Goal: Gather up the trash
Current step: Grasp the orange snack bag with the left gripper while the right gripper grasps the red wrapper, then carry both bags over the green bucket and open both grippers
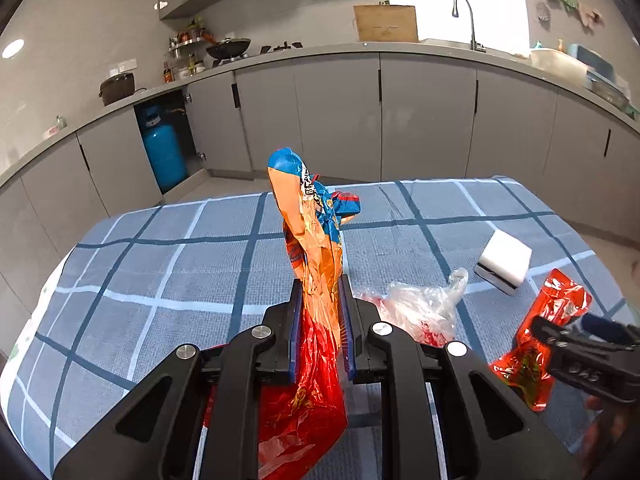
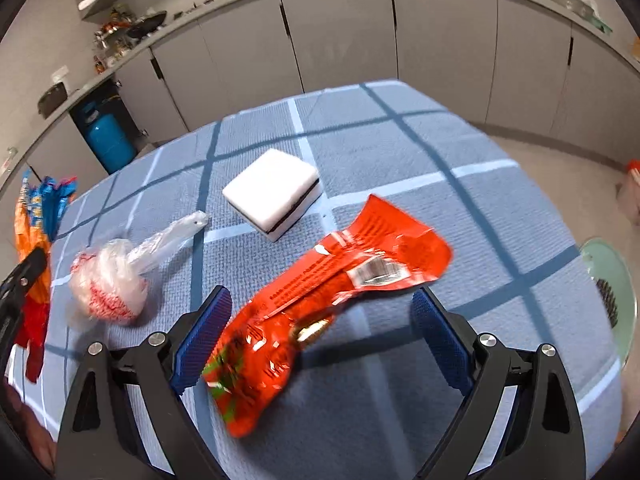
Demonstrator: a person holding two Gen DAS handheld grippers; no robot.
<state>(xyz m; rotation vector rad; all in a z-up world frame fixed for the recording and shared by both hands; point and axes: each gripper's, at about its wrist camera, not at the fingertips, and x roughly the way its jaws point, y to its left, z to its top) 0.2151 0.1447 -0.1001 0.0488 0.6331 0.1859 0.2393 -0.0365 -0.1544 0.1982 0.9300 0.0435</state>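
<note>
My left gripper (image 1: 320, 300) is shut on an orange, blue and red snack bag (image 1: 316, 248) and holds it upright above the table; the bag also shows at the left edge of the right wrist view (image 2: 34, 236). My right gripper (image 2: 320, 316) is open, its jaws on either side of a red snack wrapper (image 2: 320, 308) that lies on the blue checked tablecloth (image 2: 380, 152). The red wrapper also shows in the left wrist view (image 1: 548, 320). A crumpled clear plastic bag with red print (image 2: 116, 276) lies left of the wrapper, and shows in the left wrist view (image 1: 424, 308).
A white sponge block with a dark layer (image 2: 276, 196) sits on the cloth behind the wrapper. A pale green bin (image 2: 612, 292) stands at the table's right edge. Grey kitchen cabinets (image 1: 340, 112) and a blue gas cylinder (image 1: 164, 152) stand beyond the table.
</note>
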